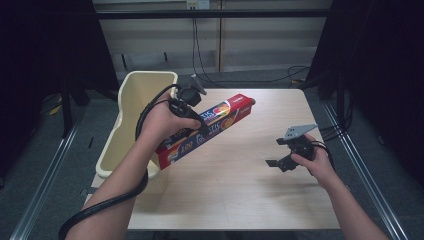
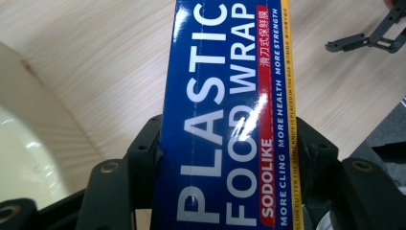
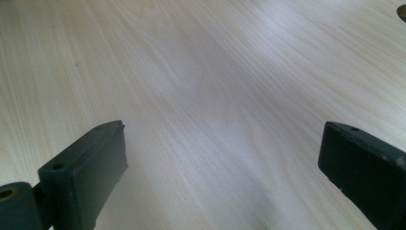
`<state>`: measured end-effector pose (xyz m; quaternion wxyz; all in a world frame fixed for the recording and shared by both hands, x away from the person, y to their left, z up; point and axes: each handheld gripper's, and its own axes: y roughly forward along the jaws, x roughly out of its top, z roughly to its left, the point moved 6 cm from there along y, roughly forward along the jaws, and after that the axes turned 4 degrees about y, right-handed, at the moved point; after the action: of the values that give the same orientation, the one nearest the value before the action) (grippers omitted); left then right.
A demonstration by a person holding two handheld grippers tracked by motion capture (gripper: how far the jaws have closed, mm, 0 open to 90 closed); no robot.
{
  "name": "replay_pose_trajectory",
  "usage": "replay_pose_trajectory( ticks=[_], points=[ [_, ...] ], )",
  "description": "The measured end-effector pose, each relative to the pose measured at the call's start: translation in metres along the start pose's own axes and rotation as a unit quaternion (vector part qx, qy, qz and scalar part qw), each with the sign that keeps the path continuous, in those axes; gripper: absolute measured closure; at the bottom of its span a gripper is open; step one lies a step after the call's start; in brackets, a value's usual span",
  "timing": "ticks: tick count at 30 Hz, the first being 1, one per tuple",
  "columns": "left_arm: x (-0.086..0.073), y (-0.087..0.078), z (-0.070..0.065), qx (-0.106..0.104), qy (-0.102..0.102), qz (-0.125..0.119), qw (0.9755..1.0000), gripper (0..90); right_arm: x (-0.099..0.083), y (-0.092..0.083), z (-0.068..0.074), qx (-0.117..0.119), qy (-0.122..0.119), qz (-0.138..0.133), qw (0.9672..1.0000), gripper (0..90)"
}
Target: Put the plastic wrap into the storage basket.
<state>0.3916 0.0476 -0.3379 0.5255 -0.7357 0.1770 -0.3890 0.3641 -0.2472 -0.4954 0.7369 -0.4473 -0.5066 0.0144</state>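
Blue and red cardboard, the plastic wrap box [image 1: 205, 131] is held in the air by the left gripper [image 1: 192, 116], whose jaws press its two long sides near the middle, probably so the long box stays balanced. One end hangs over the cream bin [image 1: 131, 102] at the table [image 1: 240, 190] edge, so I judge the box is going into it. The right gripper [image 1: 280, 161] has its jaws wide apart and holds nothing; it hovers over bare wood, well apart from the box, perhaps to leave the way free
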Motion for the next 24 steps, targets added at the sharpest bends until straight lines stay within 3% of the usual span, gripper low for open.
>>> replay_pose_trajectory(
  ticks=[6,10,16,24],
  points=[
    [-0.004,-0.013,0.008,0.013,-0.01,-0.002,0.9999,40.5,-0.004,0.006,-0.001,-0.01,-0.002,0.007,0.9999,2.7],
    [-0.004,-0.023,0.012,0.016,-0.041,-0.021,0.9988,40.6,-0.002,0.007,0.001,-0.006,0.004,-0.002,1.0,2.6],
    [-0.008,-0.035,0.023,0.029,-0.059,-0.011,0.9978,40.5,-0.002,0.005,0.0,-0.009,0.003,-0.003,0.9999,2.6],
    [-0.012,-0.049,0.034,0.039,-0.084,-0.021,0.9955,40.6,-0.005,0.006,-0.002,-0.01,0.005,-0.001,0.9999,2.6]
  ],
)
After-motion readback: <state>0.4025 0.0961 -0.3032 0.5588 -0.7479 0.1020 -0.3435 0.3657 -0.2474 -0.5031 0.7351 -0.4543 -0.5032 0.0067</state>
